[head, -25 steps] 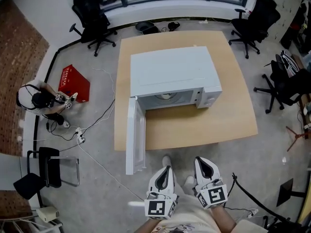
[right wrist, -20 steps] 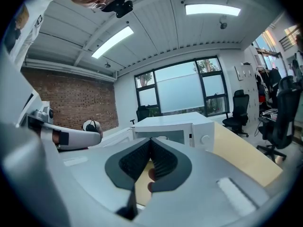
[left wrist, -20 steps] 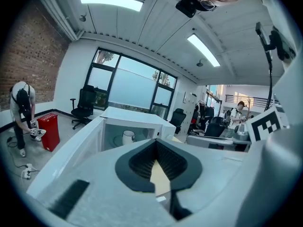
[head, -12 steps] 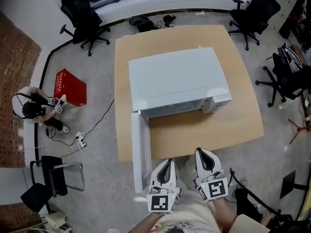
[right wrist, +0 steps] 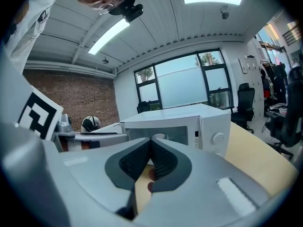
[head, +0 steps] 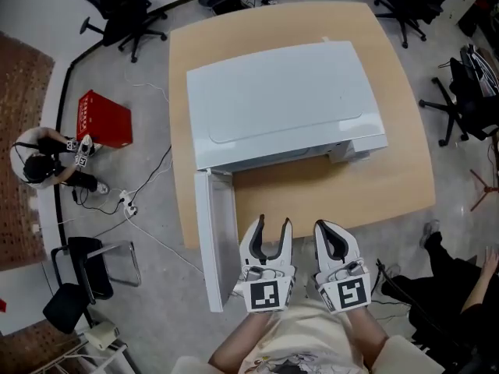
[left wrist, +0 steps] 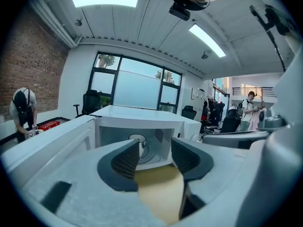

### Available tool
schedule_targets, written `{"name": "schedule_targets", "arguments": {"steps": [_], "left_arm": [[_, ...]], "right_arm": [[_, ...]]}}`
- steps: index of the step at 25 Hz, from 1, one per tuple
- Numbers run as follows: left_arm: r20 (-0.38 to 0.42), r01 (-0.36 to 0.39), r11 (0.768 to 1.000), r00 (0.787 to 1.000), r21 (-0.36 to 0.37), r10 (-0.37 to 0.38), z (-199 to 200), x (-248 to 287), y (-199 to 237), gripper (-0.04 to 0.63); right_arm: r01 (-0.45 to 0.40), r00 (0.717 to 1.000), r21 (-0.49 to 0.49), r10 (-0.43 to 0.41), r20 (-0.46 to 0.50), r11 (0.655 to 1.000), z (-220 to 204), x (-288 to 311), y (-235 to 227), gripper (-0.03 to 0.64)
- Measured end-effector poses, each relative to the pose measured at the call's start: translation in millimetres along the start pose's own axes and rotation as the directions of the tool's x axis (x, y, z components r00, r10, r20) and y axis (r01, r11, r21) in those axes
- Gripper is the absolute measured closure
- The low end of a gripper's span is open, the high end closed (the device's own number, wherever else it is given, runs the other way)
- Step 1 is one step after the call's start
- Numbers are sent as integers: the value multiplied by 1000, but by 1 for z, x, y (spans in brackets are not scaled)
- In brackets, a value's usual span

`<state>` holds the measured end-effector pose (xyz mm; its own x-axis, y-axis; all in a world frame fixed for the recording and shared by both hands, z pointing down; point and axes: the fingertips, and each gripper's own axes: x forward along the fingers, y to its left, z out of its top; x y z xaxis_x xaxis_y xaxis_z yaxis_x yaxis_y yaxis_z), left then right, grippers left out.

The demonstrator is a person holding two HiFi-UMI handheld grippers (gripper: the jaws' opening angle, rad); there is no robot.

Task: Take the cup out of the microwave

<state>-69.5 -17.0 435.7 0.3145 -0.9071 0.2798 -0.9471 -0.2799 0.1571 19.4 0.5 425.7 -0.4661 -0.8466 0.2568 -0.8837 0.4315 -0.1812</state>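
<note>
Grey floor surrounds a square wooden table (head: 327, 185), and on this table stands a white microwave (head: 281, 100) that takes most of the top. Its door (head: 217, 240) is swung fully open and reaches out past the near edge of the table on my left side. From the head view I see only the roof of the microwave, so the inside is hidden there. In the left gripper view the inside is visible, and the cup (left wrist: 138, 139), which is white, stands on the turntable in the chamber, a little left of its middle. In the right gripper view only the rim of the cup (right wrist: 158, 136) shows above my jaws. My left gripper (head: 272, 224) is at the near edge of the table, just beside the open door and pointing toward the chamber. Its jaws are opening and stand apart, and nothing is between them except the bare table top seen below. My right gripper (head: 328, 226) is close beside the left one, at the same edge. Its jaws are pressed together and they pinch nothing. Both grippers are well apart from the cup. The knob (right wrist: 218, 137) of the microwave is on the right of its front. On the floor at the left lies a red box (head: 101, 119), and near it a person (head: 43, 162) bends down. Black office chairs (head: 117, 6) stand around the table.
</note>
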Motion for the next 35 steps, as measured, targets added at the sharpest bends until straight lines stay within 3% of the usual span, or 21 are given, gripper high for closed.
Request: {"name": "schedule_targets", "arguments": {"steps": [3, 8, 12, 25, 35], "left_arm": [[4, -50, 999, 999, 8, 50, -12, 34, 12, 313], [12, -108, 994, 994, 24, 107, -32, 84, 30, 229], [3, -100, 994, 995, 41, 100, -49, 117, 38, 193], [23, -99, 991, 995, 89, 97, -70, 215, 69, 163], [47, -109, 986, 993, 123, 104, -72, 246, 82, 163]], "right_arm": [[11, 1000, 10, -11, -10, 1000, -9, 8, -17, 611], [38, 999, 27, -37, -34, 999, -21, 17, -42, 611], [45, 998, 18, -44, -52, 999, -30, 25, -52, 611], [35, 996, 29, -33, -78, 999, -44, 47, -55, 611], [30, 995, 33, -27, -93, 999, -52, 47, -54, 611]]}}
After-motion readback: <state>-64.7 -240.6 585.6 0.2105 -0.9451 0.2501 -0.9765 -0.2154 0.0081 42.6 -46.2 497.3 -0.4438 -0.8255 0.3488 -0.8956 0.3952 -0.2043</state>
